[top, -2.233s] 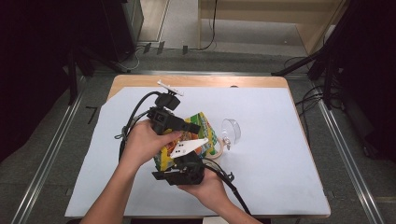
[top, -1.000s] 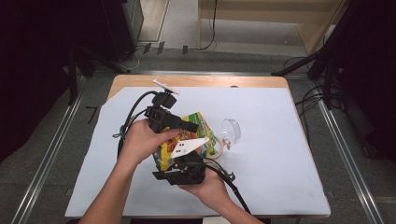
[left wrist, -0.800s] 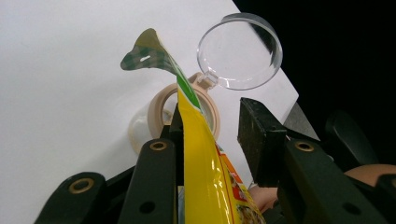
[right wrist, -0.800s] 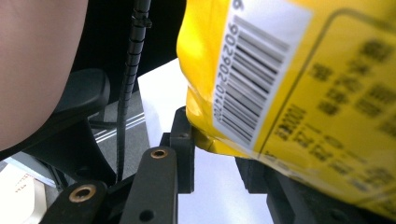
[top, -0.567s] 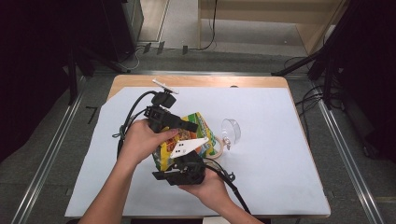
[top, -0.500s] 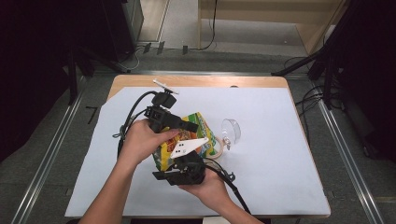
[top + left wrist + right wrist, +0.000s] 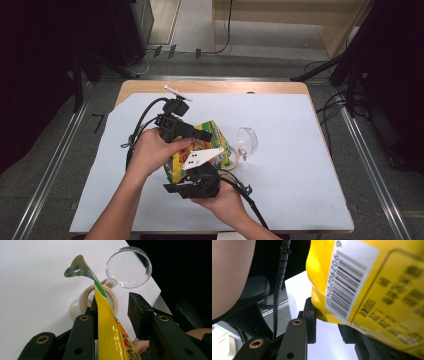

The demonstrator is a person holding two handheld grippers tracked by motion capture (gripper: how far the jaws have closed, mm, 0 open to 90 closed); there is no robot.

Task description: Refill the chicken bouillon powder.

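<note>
Both tools grip one yellow snack bag above the white-covered table.

High view: left tool [image 7: 202,134] and right tool [image 7: 196,176] hold the yellow bag [image 7: 210,142] from the far and near ends, left of the table's [image 7: 300,165] middle; a clear-lidded jar [image 7: 239,150] lies just right of the bag, with broad bare sheet to the right and toward the far edge.
Left tool view: the left tool [image 7: 113,312], partly open, has the bag's [image 7: 107,322] sealed top between its jaws, touching the left one; whether the right one presses cannot be told. Beyond it lie the jar [image 7: 110,297] and its open clear lid [image 7: 128,267].
Right tool view: the right tool [image 7: 328,325] clamps the bag's [image 7: 367,290] bottom corner; a barcode [image 7: 345,282] reads partly "902902", other print is blurred.
</note>
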